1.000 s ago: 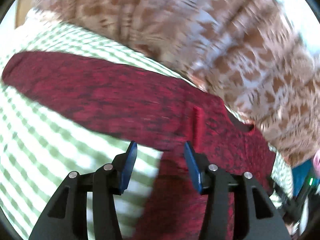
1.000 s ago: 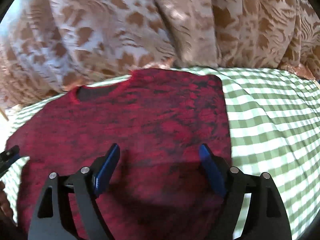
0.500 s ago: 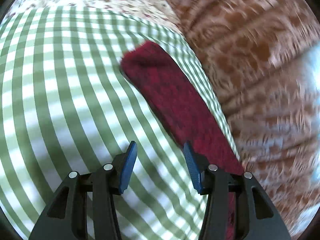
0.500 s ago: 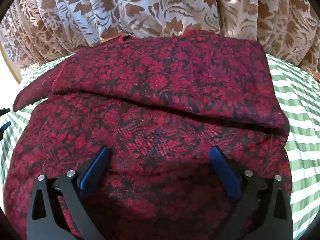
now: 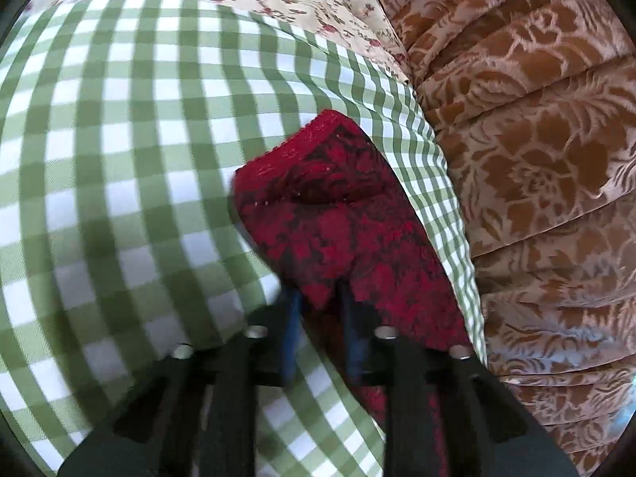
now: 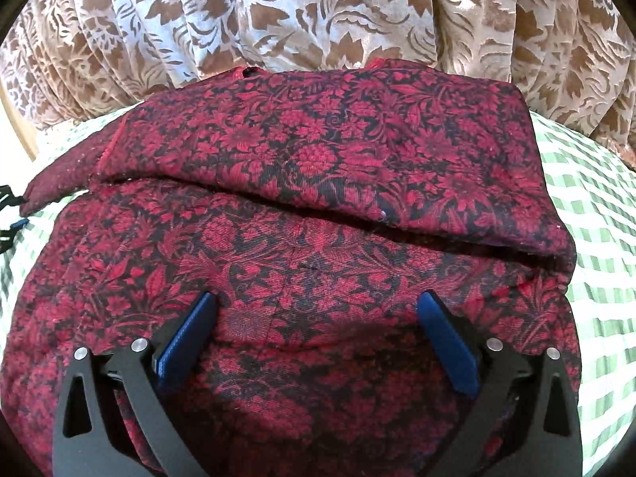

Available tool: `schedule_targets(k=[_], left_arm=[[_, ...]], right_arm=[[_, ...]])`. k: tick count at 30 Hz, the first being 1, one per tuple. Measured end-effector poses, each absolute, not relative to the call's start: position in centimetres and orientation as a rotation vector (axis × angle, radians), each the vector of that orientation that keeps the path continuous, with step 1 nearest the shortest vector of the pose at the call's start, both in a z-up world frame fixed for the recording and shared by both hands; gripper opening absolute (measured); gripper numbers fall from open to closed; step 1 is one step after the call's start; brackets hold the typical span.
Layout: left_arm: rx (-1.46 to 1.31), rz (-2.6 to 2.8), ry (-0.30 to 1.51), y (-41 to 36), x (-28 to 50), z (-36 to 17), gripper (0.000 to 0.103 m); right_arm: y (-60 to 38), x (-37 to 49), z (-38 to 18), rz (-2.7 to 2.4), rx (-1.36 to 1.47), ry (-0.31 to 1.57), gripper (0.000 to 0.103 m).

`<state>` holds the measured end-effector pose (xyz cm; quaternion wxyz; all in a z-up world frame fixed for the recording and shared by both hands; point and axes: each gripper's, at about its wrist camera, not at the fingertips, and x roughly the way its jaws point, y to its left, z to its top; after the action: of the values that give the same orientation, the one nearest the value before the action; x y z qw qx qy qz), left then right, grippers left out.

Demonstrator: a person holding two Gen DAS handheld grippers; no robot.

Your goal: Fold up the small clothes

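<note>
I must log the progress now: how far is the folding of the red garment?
Done: one side of the red garment is already folded over the body, its edge lying across the middle. In hand: the left gripper is shut on the sleeve, which lies out over the checked cloth. The right gripper hovers open over the body. Left: bring this sleeve in and fold further.

The right gripper (image 6: 316, 320) hovers with jaws spread wide over the red floral garment (image 6: 318, 167), its far part folded toward the gripper.
</note>
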<state>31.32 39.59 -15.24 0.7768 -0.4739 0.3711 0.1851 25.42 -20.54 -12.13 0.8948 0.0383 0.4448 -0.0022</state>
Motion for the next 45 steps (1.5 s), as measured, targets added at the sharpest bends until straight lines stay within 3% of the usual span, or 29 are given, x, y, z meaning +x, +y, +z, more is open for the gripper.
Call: schedule_targets(k=[6,12,19,22,23,25,27,28,29,32,34,40,42,45], left_arm=[[-0.826,0.2,0.699,33.8,32.0,-8.2,0.01],[-0.557,-0.115,0.628,20.5,31.0,-0.8,0.01],[-0.351,-0.377,0.811,4.5,30.9,-3.5,0.011],[-0.236,-0.397,0.915,-0.2,30.4,-6.6,0.021],[-0.223,-0.395,0.942,-0.9,30.4,-7.3,0.029],[-0.195,-0.381,0.972,-1.7,30.1,-8.4,0.031],[-0.191,-0.391,0.954,-1.7,29.2,-7.8,0.043],[-0.209,-0.398,0.955,-1.3,28.7,-7.4,0.059],[-0.226,-0.398,0.949,-1.0,28.6,-7.1,0.061],[-0.229,-0.396,0.915,-0.1,27.4,-6.3,0.064],[-0.254,-0.383,0.906,0.9,26.5,-6.1,0.064],[-0.31,-0.324,0.911,3.2,24.1,-7.5,0.063],[-0.317,-0.314,0.917,3.7,23.4,-8.0,0.063],[-0.327,-0.308,0.931,4.3,22.7,-8.8,0.063]], right_arm=[[-20.7,25.6,-12.2,-0.002,0.087,0.925,0.1],[-20.7,25.6,-12.2,0.001,0.088,0.924,0.1],[-20.7,25.5,-12.1,0.006,0.112,0.914,0.1],[-20.9,25.4,-12.1,0.011,0.126,0.91,0.1],[-20.8,25.3,-12.1,0.011,0.129,0.909,0.1],[-21.1,25.2,-12.1,0.017,0.143,0.906,0.1],[-21.4,25.2,-12.1,0.023,0.155,0.904,0.1],[-21.5,25.2,-12.0,0.025,0.158,0.906,0.1],[-21.6,25.2,-12.0,0.027,0.16,0.91,0.1],[-22.4,25.1,-11.1,0.05,0.201,0.911,0.1],[-23.3,24.7,-9.7,0.068,0.268,0.884,0.092],[-22.5,26.4,-6.1,0.181,0.441,0.796,0.083],[-20.9,28.2,-5.8,0.19,0.432,0.798,0.072],[-18.2,31.4,-7.1,0.225,0.425,0.869,0.069]])
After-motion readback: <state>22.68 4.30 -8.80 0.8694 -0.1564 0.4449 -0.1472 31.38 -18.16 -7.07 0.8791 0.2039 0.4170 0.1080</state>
